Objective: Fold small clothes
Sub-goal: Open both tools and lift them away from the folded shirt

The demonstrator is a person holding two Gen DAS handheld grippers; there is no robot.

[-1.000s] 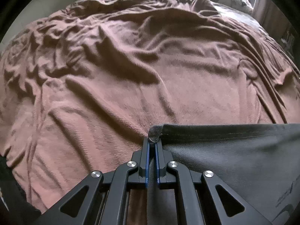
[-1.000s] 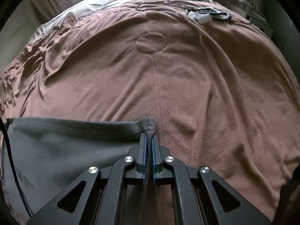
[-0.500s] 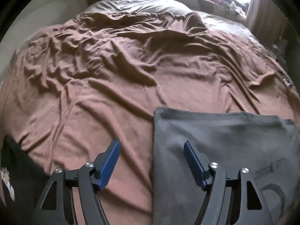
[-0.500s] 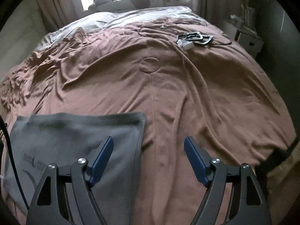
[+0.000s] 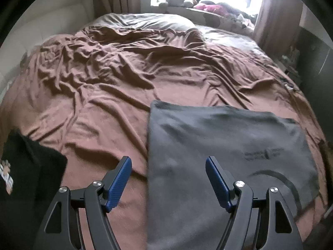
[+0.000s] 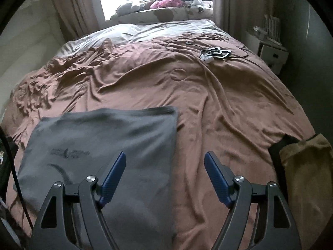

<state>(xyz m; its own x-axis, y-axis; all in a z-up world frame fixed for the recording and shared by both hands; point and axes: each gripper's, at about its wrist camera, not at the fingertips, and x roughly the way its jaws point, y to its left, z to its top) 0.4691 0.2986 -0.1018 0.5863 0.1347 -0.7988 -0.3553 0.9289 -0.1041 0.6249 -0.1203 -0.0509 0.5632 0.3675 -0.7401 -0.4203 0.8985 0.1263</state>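
A grey garment (image 5: 229,141) with a dark printed logo lies flat on the brown blanket (image 5: 104,95), folded into a rough rectangle at the near side of the bed. My left gripper (image 5: 168,162) hovers above its left edge, its blue pads wide apart and nothing between them. In the right wrist view the same garment (image 6: 104,137) lies at lower left. My right gripper (image 6: 165,156) hangs open over its right edge and touches no cloth.
A black garment (image 5: 27,166) lies at the bed's near left edge. A tan cloth (image 6: 303,166) hangs off the near right corner. Cables and small devices (image 6: 216,53) lie far right on the blanket (image 6: 229,104). Pillows and plush toys (image 6: 164,2) line the window.
Both grippers let go of the garment's far corners, opened wide, and pulled back and up. The grey garment now lies flat on the blanket.
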